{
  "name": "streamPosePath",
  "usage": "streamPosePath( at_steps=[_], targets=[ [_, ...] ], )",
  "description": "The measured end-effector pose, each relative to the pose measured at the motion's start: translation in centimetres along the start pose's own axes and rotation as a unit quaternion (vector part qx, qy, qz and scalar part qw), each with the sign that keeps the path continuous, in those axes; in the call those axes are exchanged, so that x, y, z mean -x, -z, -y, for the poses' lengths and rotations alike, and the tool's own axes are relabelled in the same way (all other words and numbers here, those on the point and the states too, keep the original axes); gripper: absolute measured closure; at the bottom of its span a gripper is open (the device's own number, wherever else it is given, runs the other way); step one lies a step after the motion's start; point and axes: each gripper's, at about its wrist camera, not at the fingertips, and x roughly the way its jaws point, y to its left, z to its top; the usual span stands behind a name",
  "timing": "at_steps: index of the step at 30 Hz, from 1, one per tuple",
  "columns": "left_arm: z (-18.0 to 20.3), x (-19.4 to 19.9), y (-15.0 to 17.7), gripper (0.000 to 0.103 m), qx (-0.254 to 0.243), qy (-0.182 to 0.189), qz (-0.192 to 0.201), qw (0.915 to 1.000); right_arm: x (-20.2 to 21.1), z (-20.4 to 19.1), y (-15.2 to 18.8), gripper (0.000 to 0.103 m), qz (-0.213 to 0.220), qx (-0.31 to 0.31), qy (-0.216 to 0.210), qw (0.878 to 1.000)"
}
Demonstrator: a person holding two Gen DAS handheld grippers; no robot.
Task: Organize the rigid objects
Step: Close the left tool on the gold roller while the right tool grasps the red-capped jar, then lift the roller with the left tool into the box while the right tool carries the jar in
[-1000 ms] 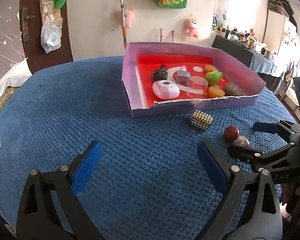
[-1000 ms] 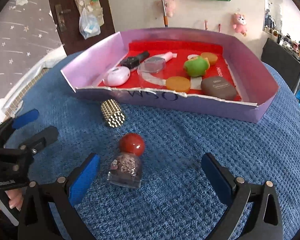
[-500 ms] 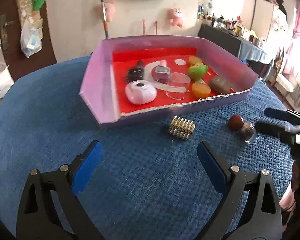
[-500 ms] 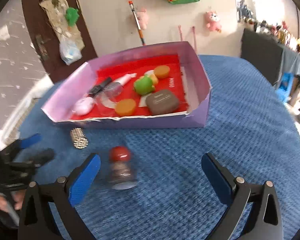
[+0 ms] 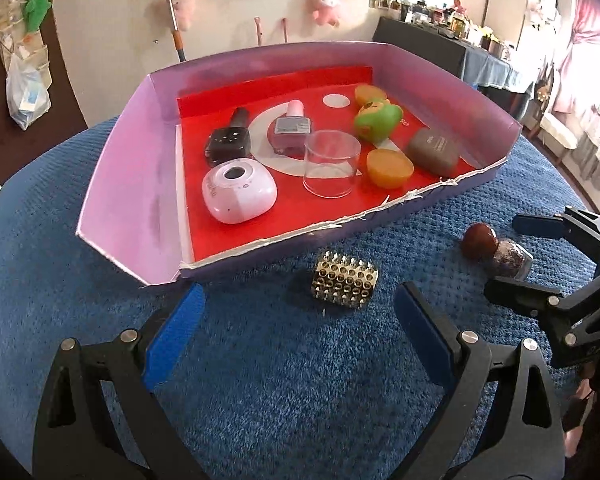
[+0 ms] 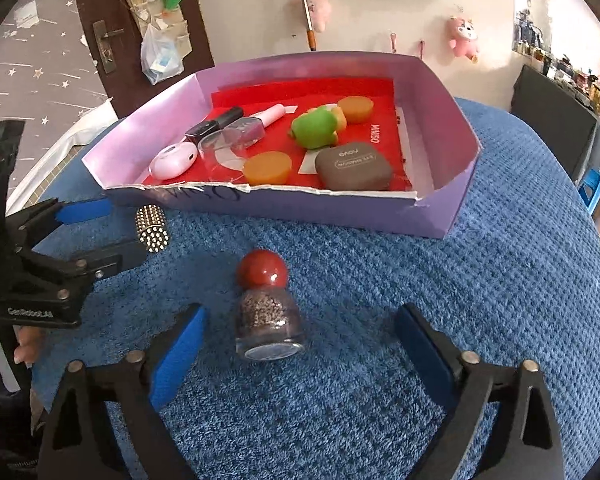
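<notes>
A glitter nail-polish bottle (image 6: pixel 270 322) with a round red cap lies on the blue cloth, cap toward the box. It sits between the jaws of my right gripper (image 6: pixel 300 340), which are closing but still clear of it on both sides. A gold studded cylinder (image 5: pixel 345 285) lies just ahead of my left gripper (image 5: pixel 298 332), which is open and holds nothing. The left wrist view also shows the bottle (image 5: pixel 496 246) and the right gripper (image 5: pixel 520 260); the right wrist view shows the cylinder (image 6: pixel 152 229) beside the left gripper (image 6: pixel 112 232).
A purple box (image 5: pixel 132 184) with a red floor stands just behind both items. It holds a white case (image 5: pixel 239 192), a clear cup (image 5: pixel 331 164), two polish bottles, a green toy (image 5: pixel 378 122), orange discs and a grey case (image 6: pixel 354 166). A person's hand (image 6: pixel 26 346) grips the left tool.
Both grippers have moved in toward the box. The studded cylinder now lies just ahead of the left fingertips. The bottle now sits between the right jaws, which have narrowed slightly.
</notes>
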Motion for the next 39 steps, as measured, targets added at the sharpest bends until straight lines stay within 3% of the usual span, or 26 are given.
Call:
streamPosePath(
  at_steps=[2, 7, 9, 11, 12, 13, 25, 39],
  targets=[
    [0.2, -0.2, -0.1, 0.013, -0.003, 0.007, -0.004, 1.0, -0.2, -0.2, -0.4, 0.012, 0.0, 0.01, -0.001, 1.0],
    [0.7, -1.5, -0.4, 0.037, -0.01, 0.018, -0.022, 0.9995, -0.7, -1.3, -0.6, 0.027, 0.001, 0.042, 0.003, 0.999],
    [0.8, -1.7, -0.4, 0.04, -0.013, 0.013, -0.019, 0.9997, -0.8, -1.7, -0.7, 0.041, 0.001, 0.054, 0.006, 0.999],
    [0.9, -1.6, -0.4, 0.052, -0.015, 0.015, -0.013, 0.9997, -0.8, -2.1, -0.5, 0.053, 0.004, 0.069, 0.011, 0.998],
    [0.9, -1.5, -0.4, 0.069, -0.015, 0.021, -0.009, 0.9996, -0.7, -2.2, -0.4, 0.064, 0.005, 0.074, 0.01, 0.997],
    [0.8, -1.4, -0.5, 0.075, -0.013, 0.023, -0.006, 0.9996, -0.6, -2.3, -0.3, 0.069, 0.006, 0.077, 0.003, 0.997],
    [0.7, 1.5, 0.3, 0.075, 0.0, 0.056, 0.026, 0.9981, 1.9, -2.1, -0.2, 0.07, 0.039, 0.068, -0.013, 0.997],
    [1.8, 2.7, 0.9, 0.075, -0.008, 0.07, 0.033, 0.9969, 2.2, -2.2, 0.4, 0.07, 0.04, 0.062, -0.012, 0.997]
  ],
)
